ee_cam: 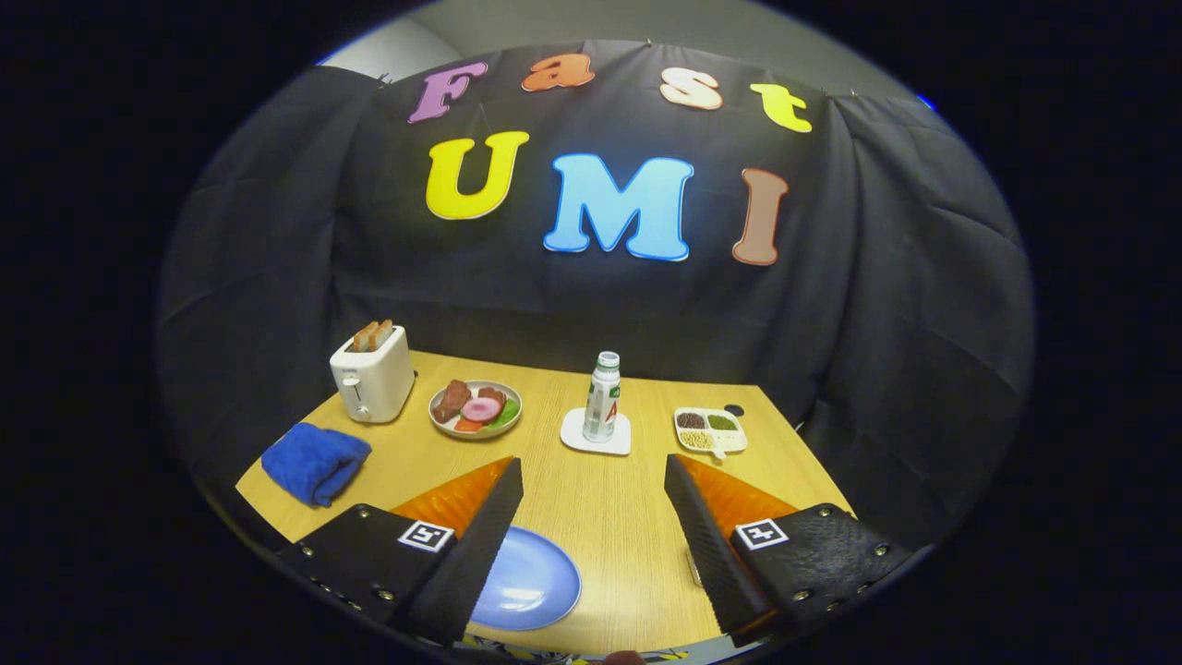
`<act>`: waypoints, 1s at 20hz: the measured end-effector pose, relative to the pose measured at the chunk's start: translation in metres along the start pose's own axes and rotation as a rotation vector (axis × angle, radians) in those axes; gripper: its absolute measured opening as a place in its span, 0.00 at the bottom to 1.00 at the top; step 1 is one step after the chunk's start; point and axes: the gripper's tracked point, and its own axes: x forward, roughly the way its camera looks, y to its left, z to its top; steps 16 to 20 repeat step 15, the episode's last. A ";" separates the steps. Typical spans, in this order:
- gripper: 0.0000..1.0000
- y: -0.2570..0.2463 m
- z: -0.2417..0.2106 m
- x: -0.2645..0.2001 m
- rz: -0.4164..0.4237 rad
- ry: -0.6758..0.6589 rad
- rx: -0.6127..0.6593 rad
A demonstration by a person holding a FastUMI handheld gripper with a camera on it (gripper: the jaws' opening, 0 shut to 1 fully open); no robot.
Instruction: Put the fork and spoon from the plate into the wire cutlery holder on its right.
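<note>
A blue plate [528, 582] lies on the wooden table [600, 517] close under me, beside my left finger, which hides its left part. The visible part of the plate is bare. My gripper [593, 462] hangs above the table's near side, open wide, with nothing between the fingers. A small pale metallic piece [693, 565] peeks out at the inner edge of the right finger; I cannot tell what it is, as the finger covers the rest.
Beyond the fingers stand a white toaster [372, 374] with bread, a plate of toy food [476, 408], a bottle [603, 397] on a white coaster [596, 434] and a divided dish [709, 429]. A blue cloth [314, 460] lies far left.
</note>
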 end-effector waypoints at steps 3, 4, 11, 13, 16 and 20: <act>0.95 0.003 0.025 0.002 -0.032 -0.125 -0.016; 0.95 0.010 0.034 0.002 -0.020 -0.165 -0.025; 0.95 0.037 0.060 0.010 0.024 -0.291 -0.009; 0.95 0.043 0.059 0.008 0.037 -0.284 0.010; 0.95 0.056 0.056 0.008 0.071 -0.284 0.049; 0.95 0.056 0.056 0.008 0.071 -0.284 0.049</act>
